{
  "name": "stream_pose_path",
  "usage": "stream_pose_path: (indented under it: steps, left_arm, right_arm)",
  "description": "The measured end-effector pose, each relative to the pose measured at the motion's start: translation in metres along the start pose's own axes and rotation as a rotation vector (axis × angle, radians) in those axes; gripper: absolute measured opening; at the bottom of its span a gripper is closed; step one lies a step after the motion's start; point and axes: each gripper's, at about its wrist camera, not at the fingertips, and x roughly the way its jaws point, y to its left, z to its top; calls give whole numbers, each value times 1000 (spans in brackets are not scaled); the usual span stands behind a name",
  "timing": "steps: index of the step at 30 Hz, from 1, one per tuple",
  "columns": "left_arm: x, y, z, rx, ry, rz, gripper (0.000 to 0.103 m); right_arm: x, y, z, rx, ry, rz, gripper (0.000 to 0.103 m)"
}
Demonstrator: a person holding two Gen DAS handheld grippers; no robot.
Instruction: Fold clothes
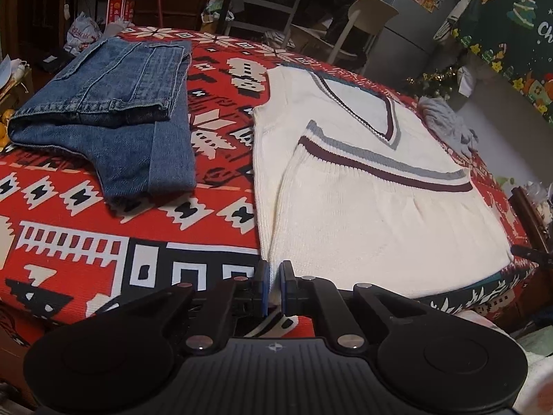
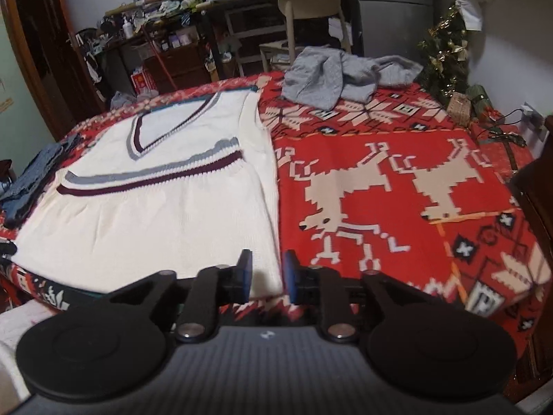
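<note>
The white knit vest (image 1: 363, 186) lies flat on the red patterned blanket (image 1: 86, 242) with its long axis running away from both cameras — V-neck at the far end, folded edge at the near edge of the blanket. Its striped hem, grey and maroon bands, is folded up and lies across the middle, just below the point of the neck. In the left wrist view the left gripper (image 1: 275, 288) sits at the vest's near left corner, its blue pads drawn almost together with a strip of white knit pinched between them. In the right wrist view the right gripper (image 2: 268, 276) is at the near right corner; its jaws stand a little apart, the corner of the vest lies in the gap, and the pads do not clearly press on it.

To the left of the vest, apart from it, rest the folded blue jeans (image 1: 103, 117), long axis also running away from the camera. Beyond the vest's far right corner a crumpled grey garment (image 2: 342, 76) lies near the far edge of the blanket. Behind that stand a pale chair (image 2: 311, 10), cluttered dark shelves (image 2: 166, 17) holding bottles and small items too blurred to tell, and a small tinselled Christmas tree (image 2: 446, 48) at the right
</note>
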Motion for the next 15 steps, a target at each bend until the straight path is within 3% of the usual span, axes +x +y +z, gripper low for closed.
stream_pose_path:
  steps: [4,15]
  left_arm:
    - [0,1,-1,3,3,1,7]
    - [-6,6,3,11,23,2,7]
  right_arm:
    - [10,4,-1,-31,30,-27,6]
    - [-18,5,-8,16,46,-12,4]
